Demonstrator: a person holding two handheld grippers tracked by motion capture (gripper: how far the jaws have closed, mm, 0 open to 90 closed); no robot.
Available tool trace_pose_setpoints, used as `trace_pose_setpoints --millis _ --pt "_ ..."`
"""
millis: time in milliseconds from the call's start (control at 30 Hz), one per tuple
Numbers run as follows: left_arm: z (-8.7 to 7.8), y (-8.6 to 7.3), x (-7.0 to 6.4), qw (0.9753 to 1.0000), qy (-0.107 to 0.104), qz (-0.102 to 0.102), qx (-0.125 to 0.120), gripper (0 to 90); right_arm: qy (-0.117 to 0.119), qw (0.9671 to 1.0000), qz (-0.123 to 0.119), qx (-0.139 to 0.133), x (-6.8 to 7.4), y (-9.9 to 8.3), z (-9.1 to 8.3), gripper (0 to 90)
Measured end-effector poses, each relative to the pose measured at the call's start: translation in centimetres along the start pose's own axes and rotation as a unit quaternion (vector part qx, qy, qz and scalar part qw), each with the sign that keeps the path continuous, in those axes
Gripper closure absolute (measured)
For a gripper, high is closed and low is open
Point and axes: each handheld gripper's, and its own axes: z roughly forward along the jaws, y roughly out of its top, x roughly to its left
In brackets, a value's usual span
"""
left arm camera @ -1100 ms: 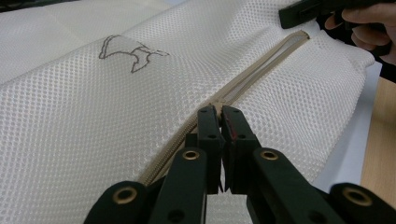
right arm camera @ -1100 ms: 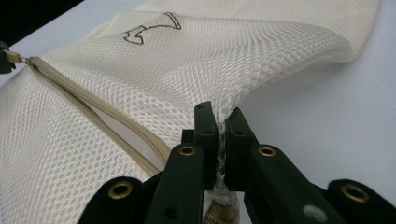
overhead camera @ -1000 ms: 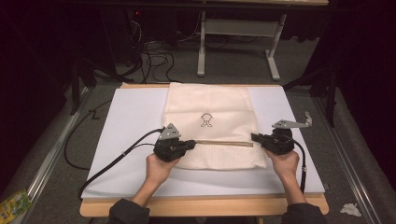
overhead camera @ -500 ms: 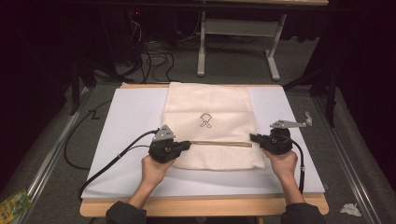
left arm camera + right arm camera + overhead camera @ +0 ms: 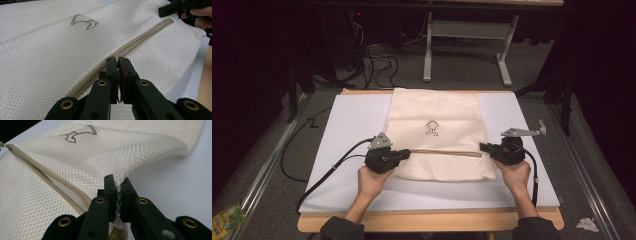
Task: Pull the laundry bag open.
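Left gripper (image 5: 404, 154) sits at the left end of the zipper (image 5: 444, 152) on a cream mesh laundry bag (image 5: 437, 125), its jaws pressed together at the zipper's line; in the left gripper view (image 5: 118, 62) they look closed on the slider or pull, though that piece is hidden between them. Right gripper (image 5: 484, 148) is at the zipper's right end, and its own view (image 5: 117, 183) shows the jaws clamped on a pinch of the bag's mesh at the edge, just beside the zipper's end.

The bag lies flat in the middle of a white mat (image 5: 347, 130) on a wooden table (image 5: 427, 220), with its far end reaching the mat's far edge and its near end stopping short of the near edge. Bare mat lies to the left and right of the bag and along the strip in front of the person's hands. The left gripper's cable (image 5: 327, 170) trails off the mat's left side.

Compared with a second ago, the left gripper has moved leftward along the zipper, from partway in to the bag's left edge, and the opened stretch of zipper between the grippers is longer. The right gripper has kept its place at the right edge, and the bag has not shifted on the mat.
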Motion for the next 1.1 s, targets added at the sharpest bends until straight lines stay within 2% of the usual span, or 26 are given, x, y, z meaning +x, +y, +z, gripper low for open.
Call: trace_pose_setpoints --millis 633,1100 --pt "-1.3 -0.4 0.8 0.9999 0.011 -0.008 -0.005 87.2 0.001 1.0 0.001 0.002 0.0 -0.4 0.2 87.8" --pt "-2.4 -0.8 1.5 0.9995 0.022 -0.017 -0.013 87.2 -0.009 1.0 0.001 0.0 -0.2 -0.3 0.0 87.8"
